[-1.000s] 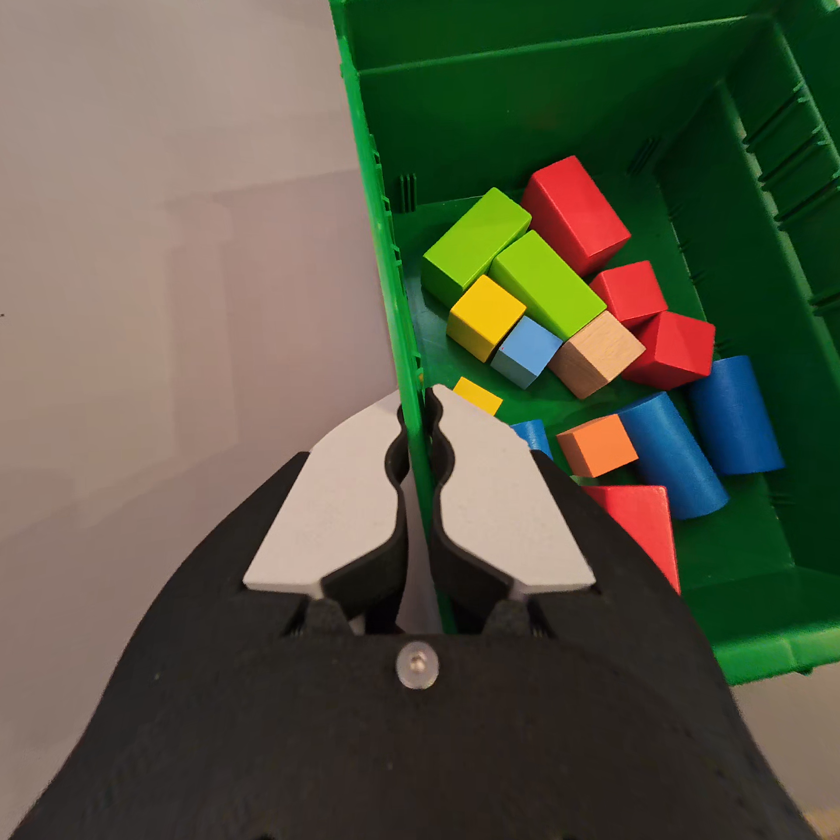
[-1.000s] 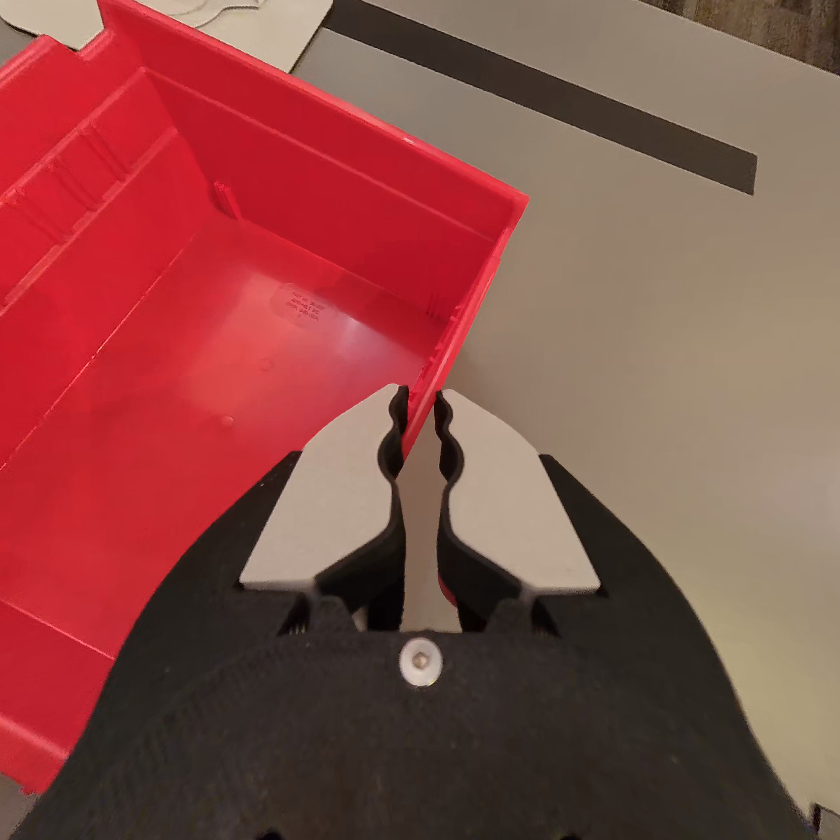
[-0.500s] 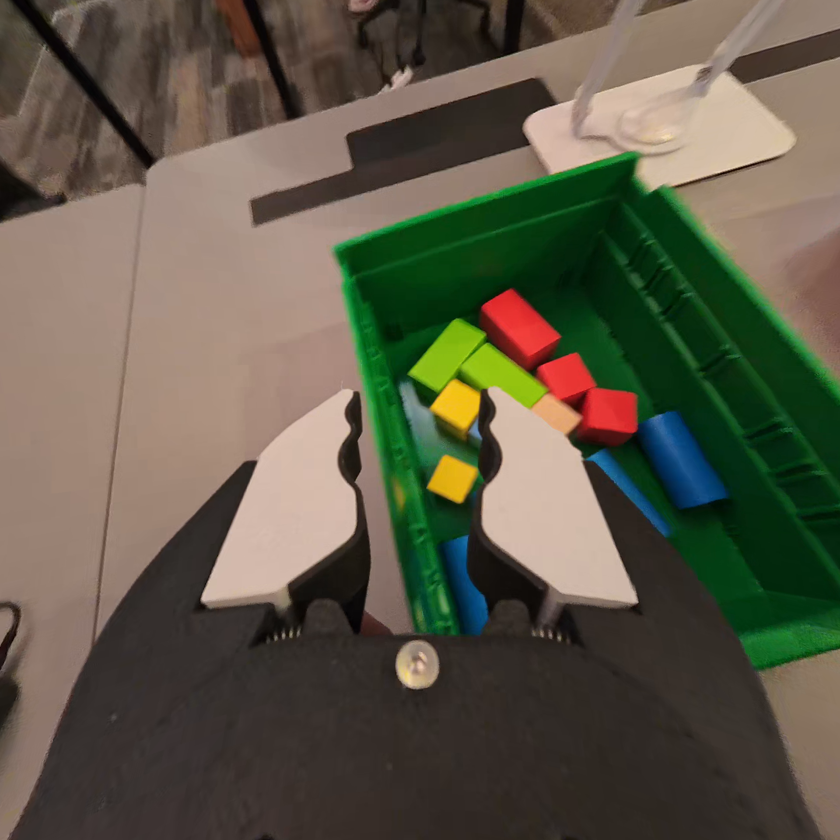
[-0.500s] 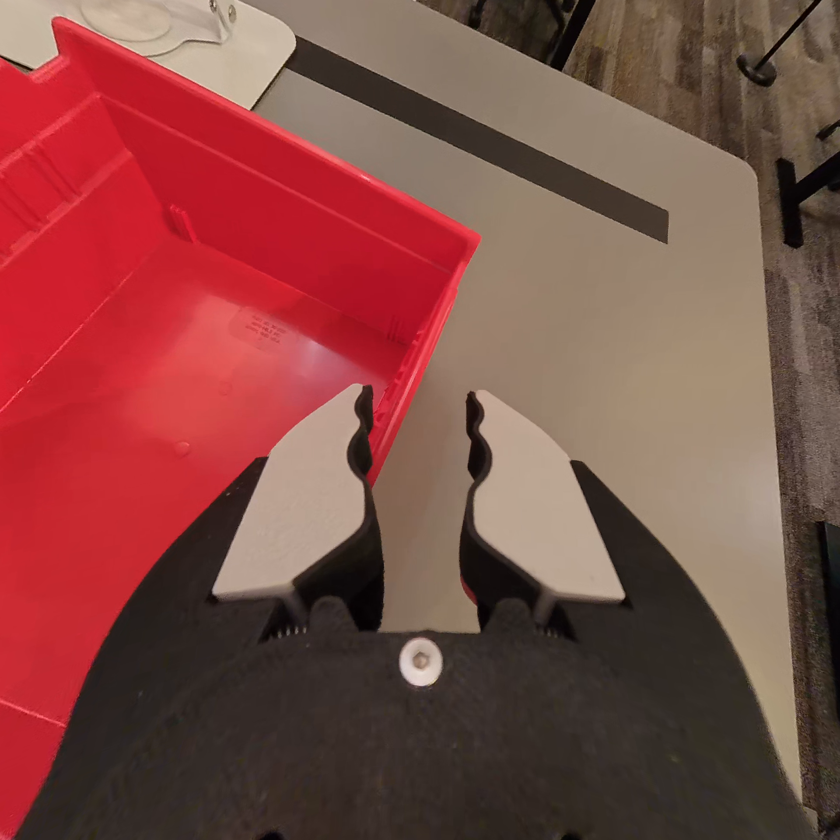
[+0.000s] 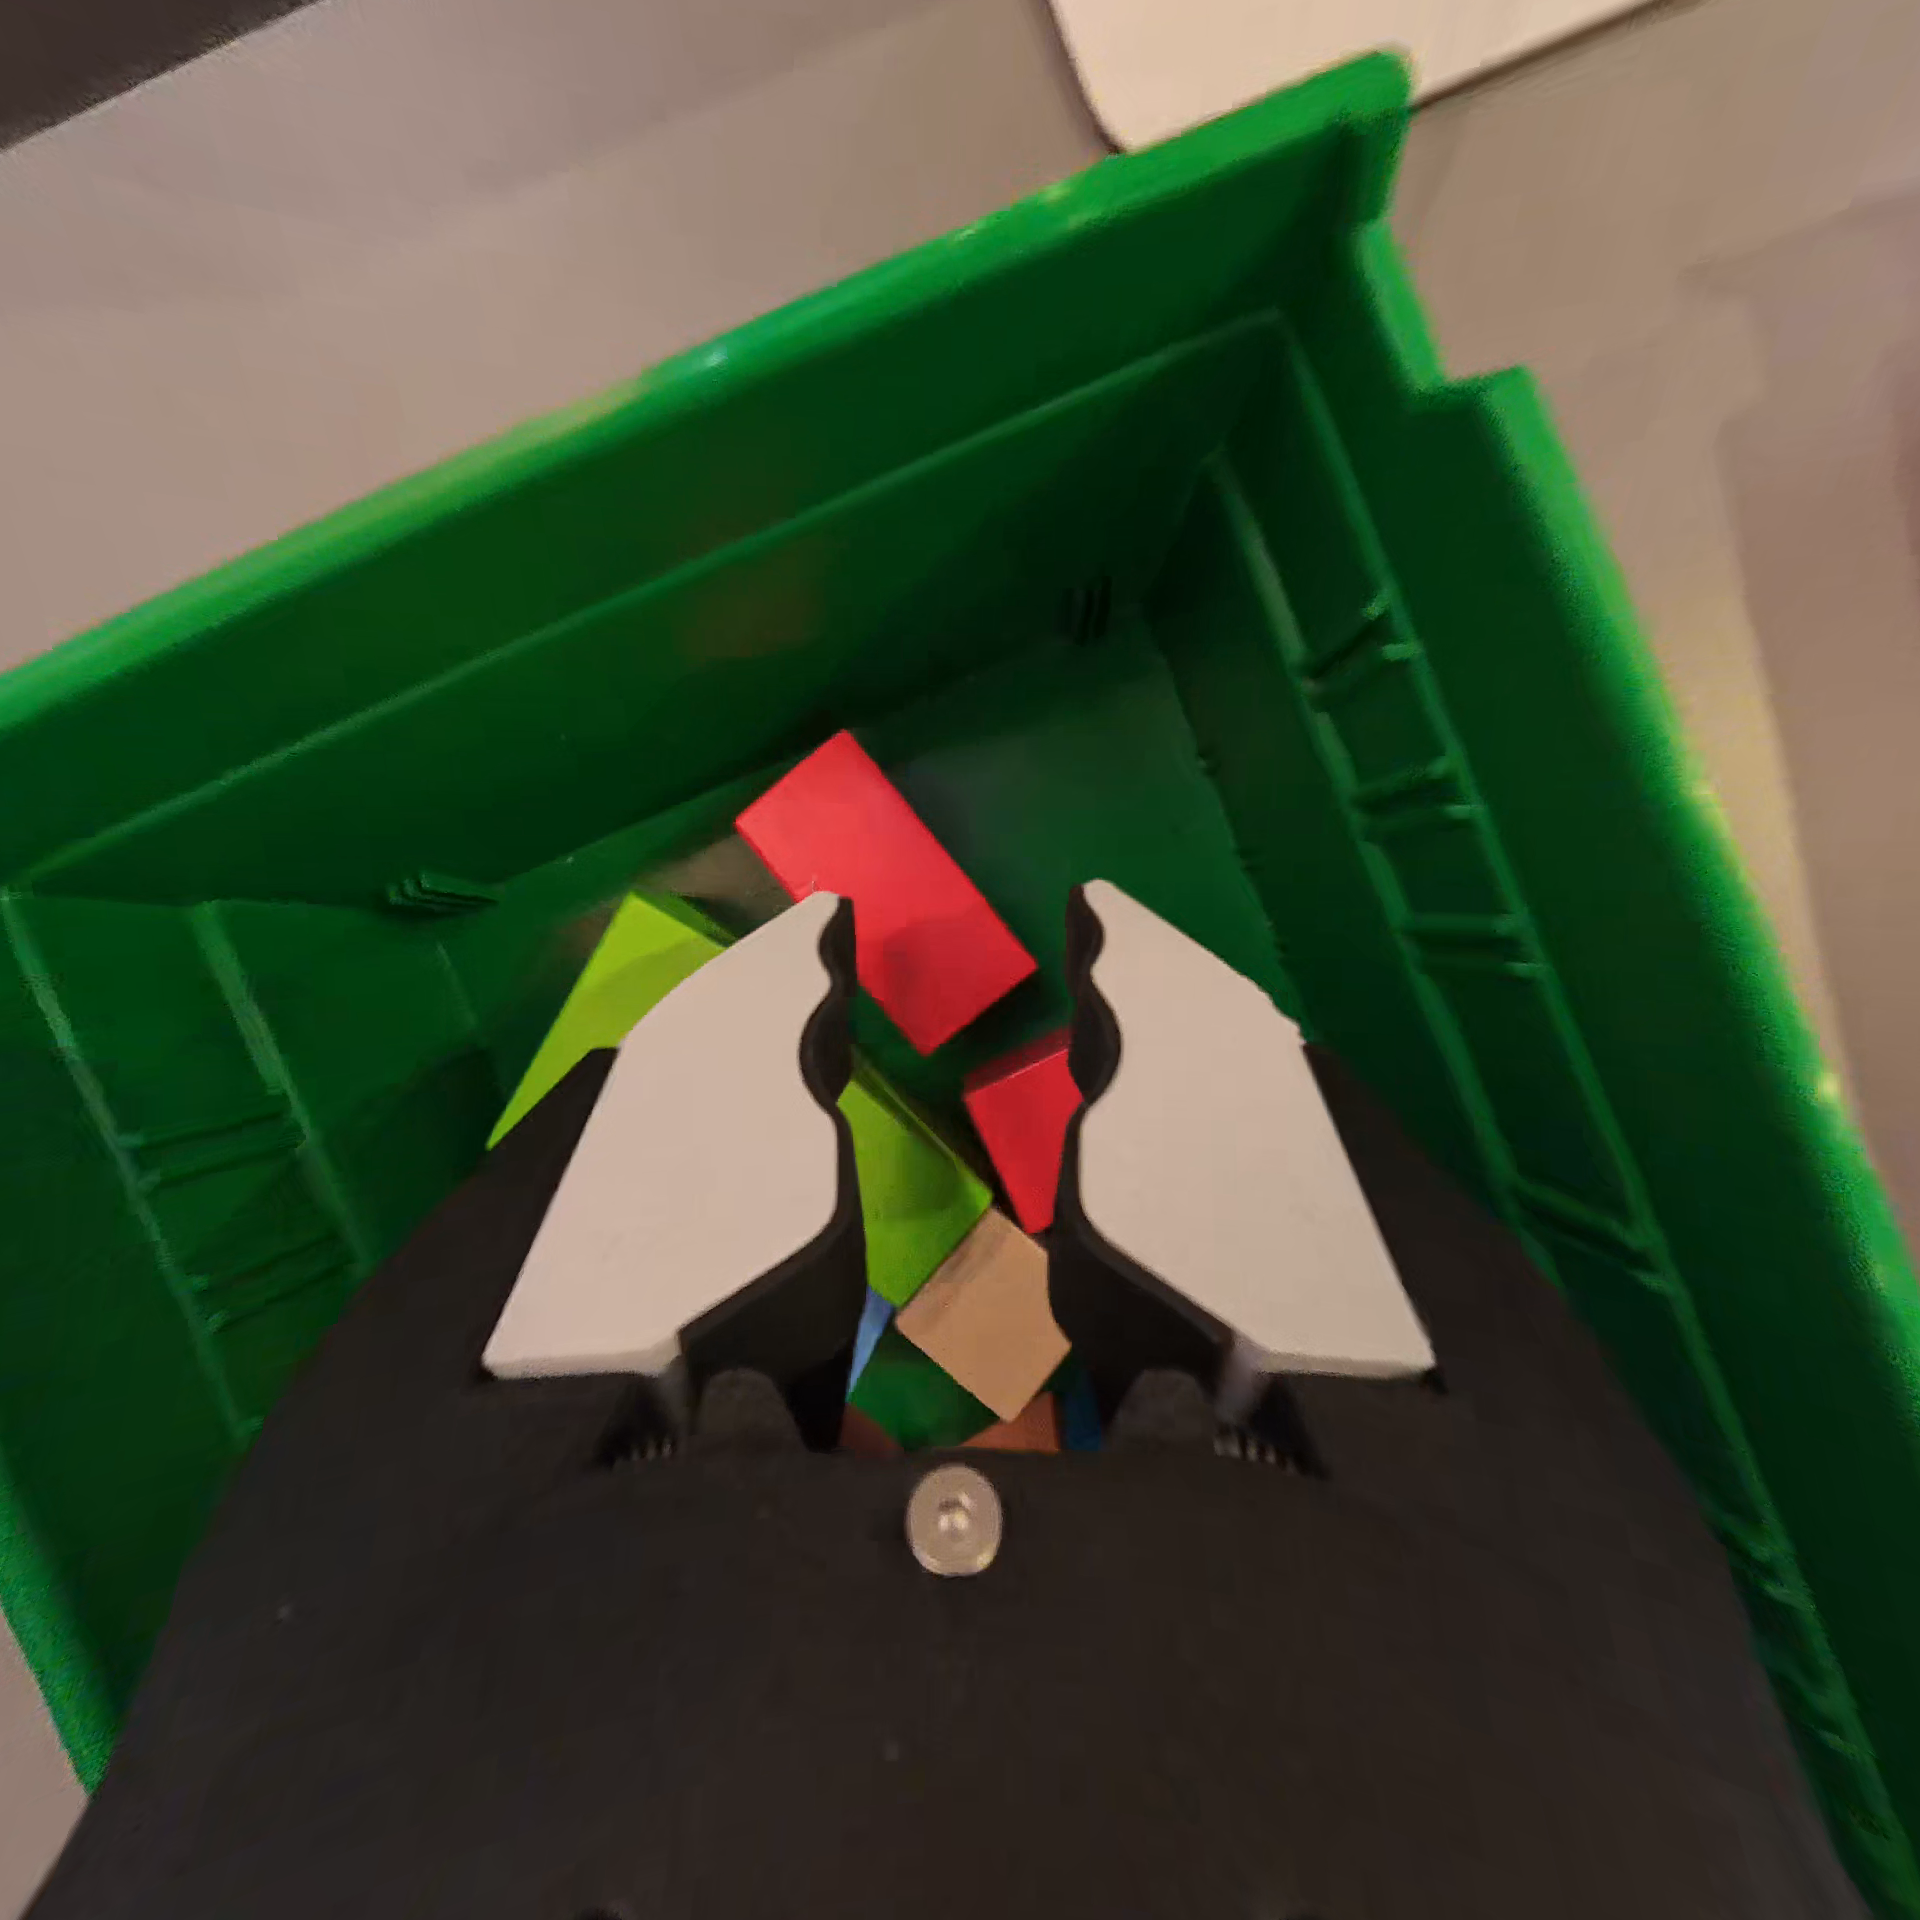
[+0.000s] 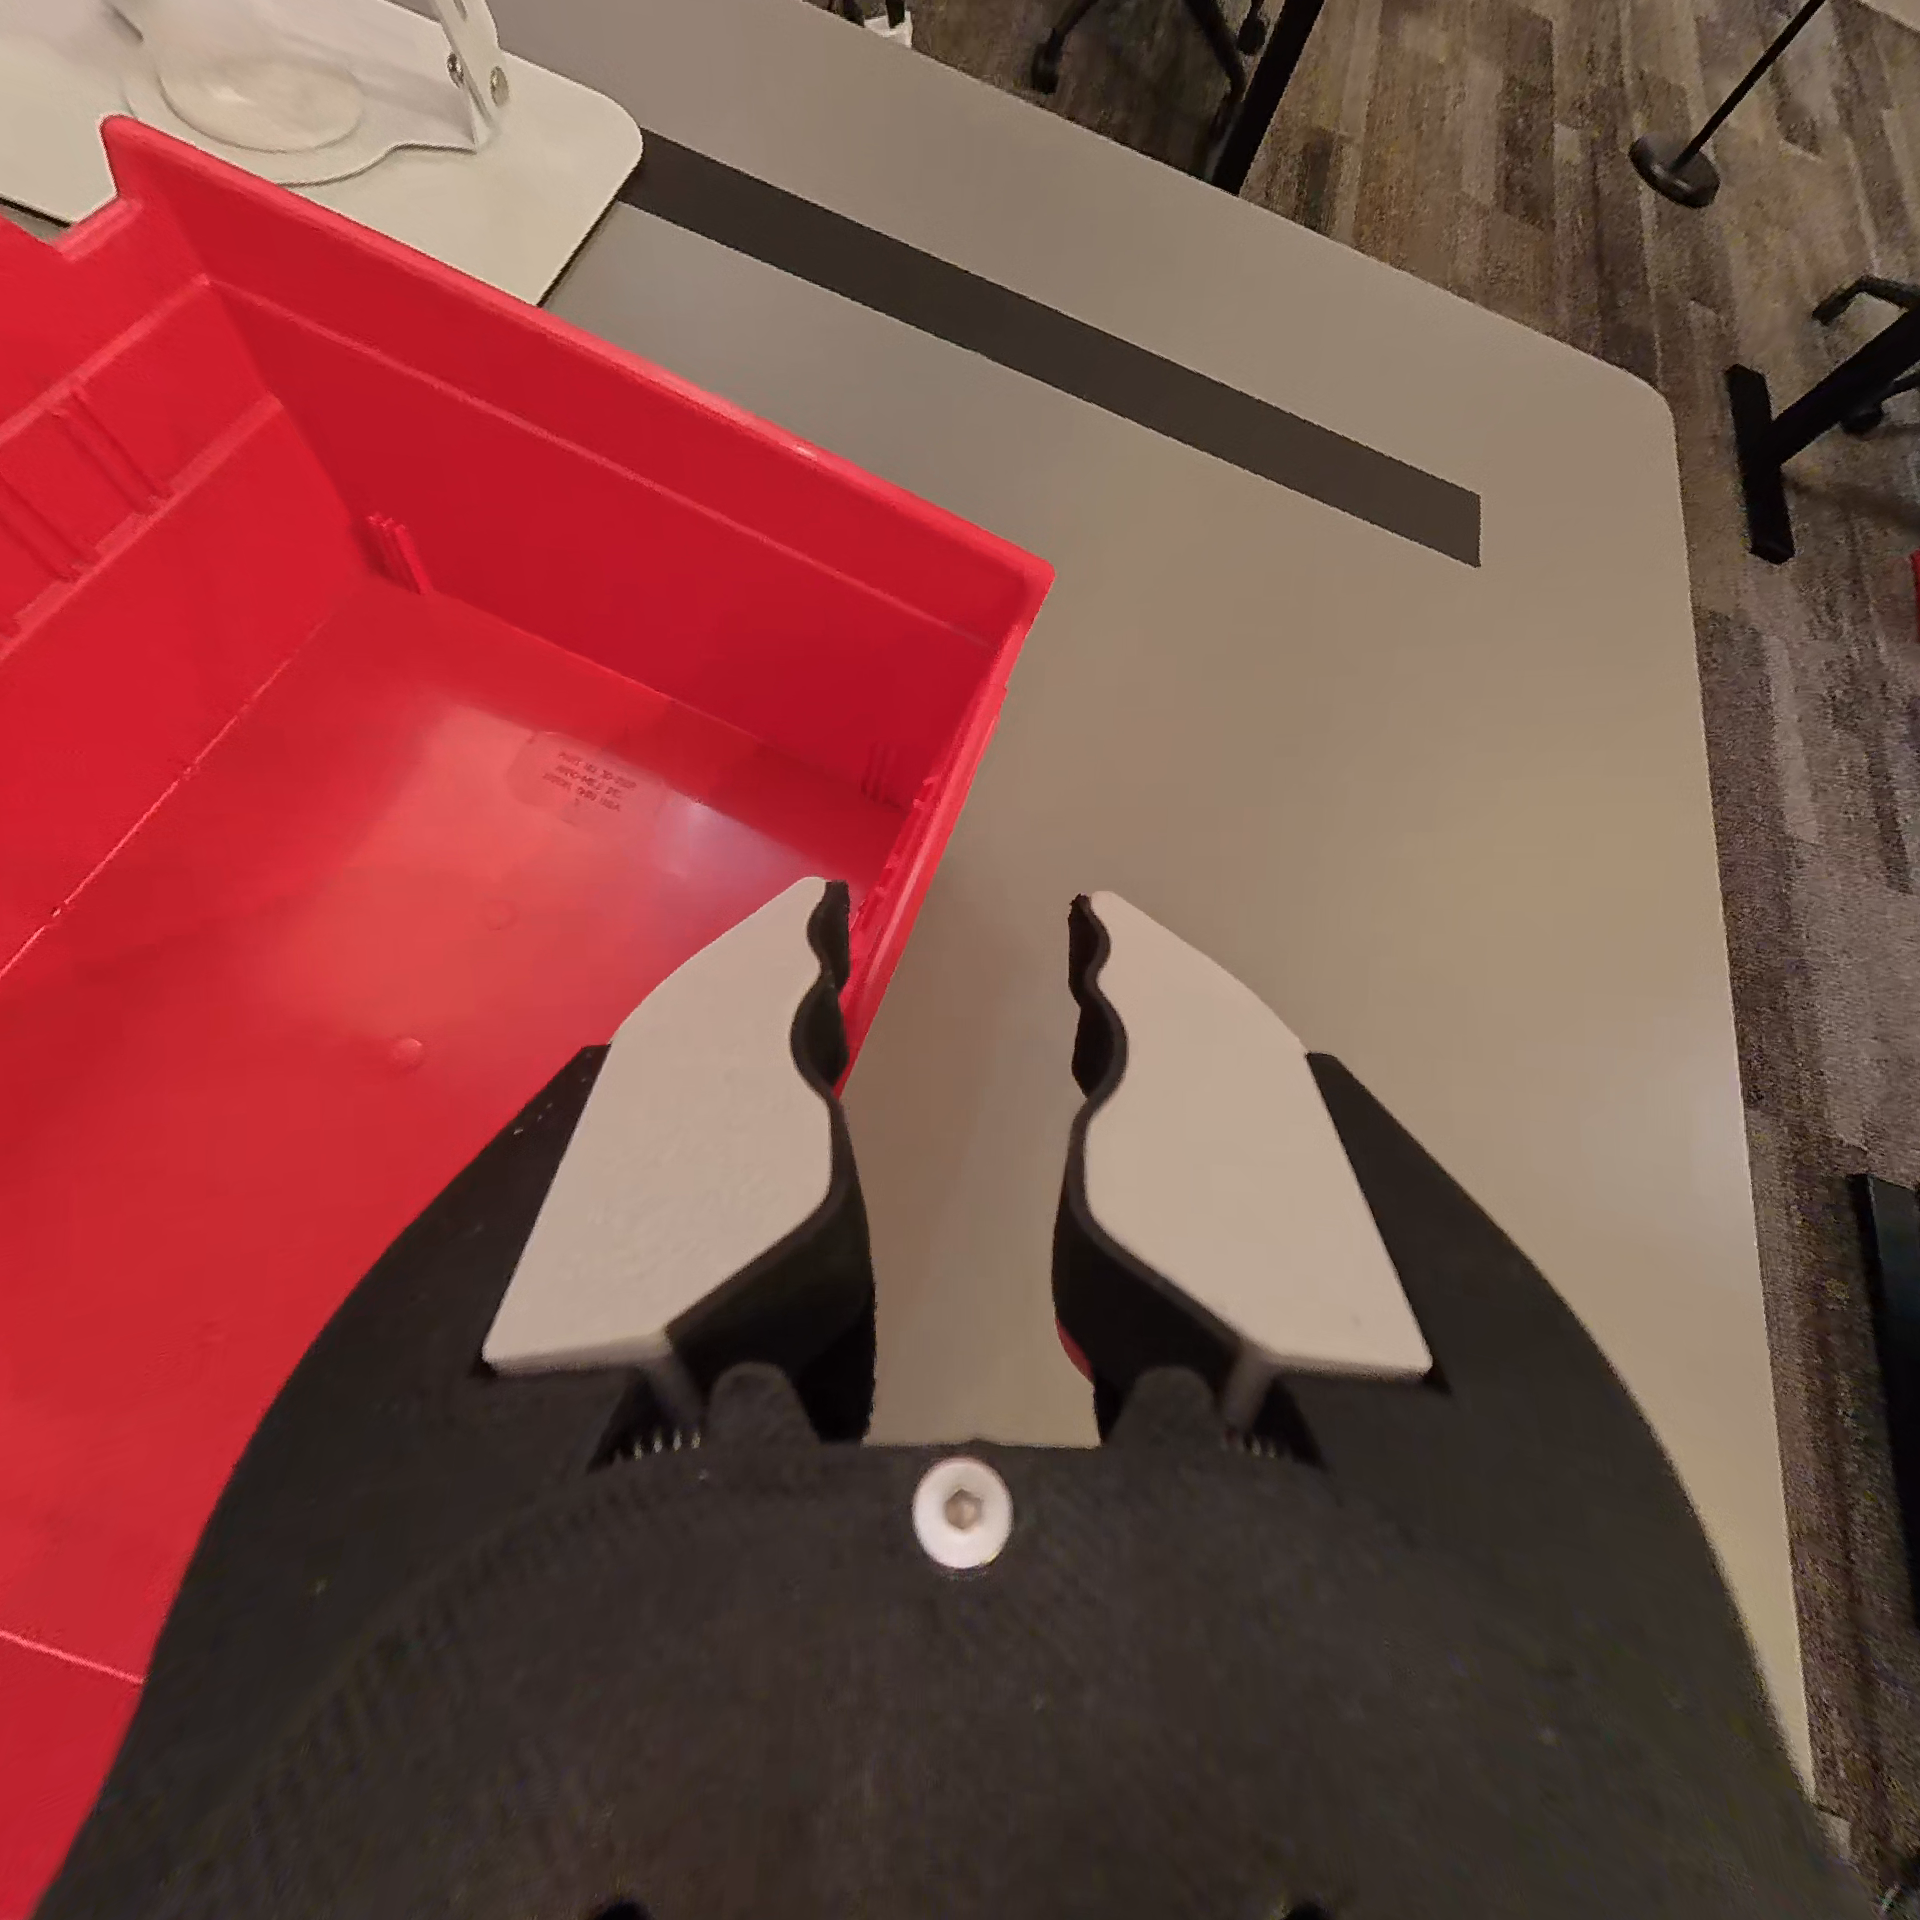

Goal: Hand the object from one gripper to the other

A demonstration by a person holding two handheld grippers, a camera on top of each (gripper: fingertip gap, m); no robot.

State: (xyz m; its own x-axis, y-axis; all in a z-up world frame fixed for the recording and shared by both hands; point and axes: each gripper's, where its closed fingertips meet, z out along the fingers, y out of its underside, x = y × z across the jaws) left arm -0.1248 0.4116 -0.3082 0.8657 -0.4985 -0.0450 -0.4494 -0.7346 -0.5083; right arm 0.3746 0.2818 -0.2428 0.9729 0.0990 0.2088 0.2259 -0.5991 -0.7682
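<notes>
My left gripper point(image 5: 958, 906) is open and points down into the green bin point(image 5: 665, 582), above the wooden blocks. Between its fingers I see a long red block point(image 5: 894, 894), a smaller red block point(image 5: 1023, 1127), a light green block point(image 5: 909, 1195) and a plain wood cube point(image 5: 982, 1325). Another light green block point(image 5: 623, 997) shows left of the left finger. The gripper holds nothing. My right gripper point(image 6: 951, 902) is open and empty, above the right edge of the empty red bin point(image 6: 582, 582).
The bins stand on a grey table point(image 6: 1351, 831) with a black strip point(image 6: 1049, 353). A white pad point(image 6: 540, 156) with a clear stand lies behind the red bin. The table edge and floor point(image 6: 1829, 727) are to the right. The gap from one gripper's tips to the other's is roughly 50 cm.
My left gripper opened, moved from the bin's left wall to over the blocks and came down close to them. My right gripper opened wide and rose a little.
</notes>
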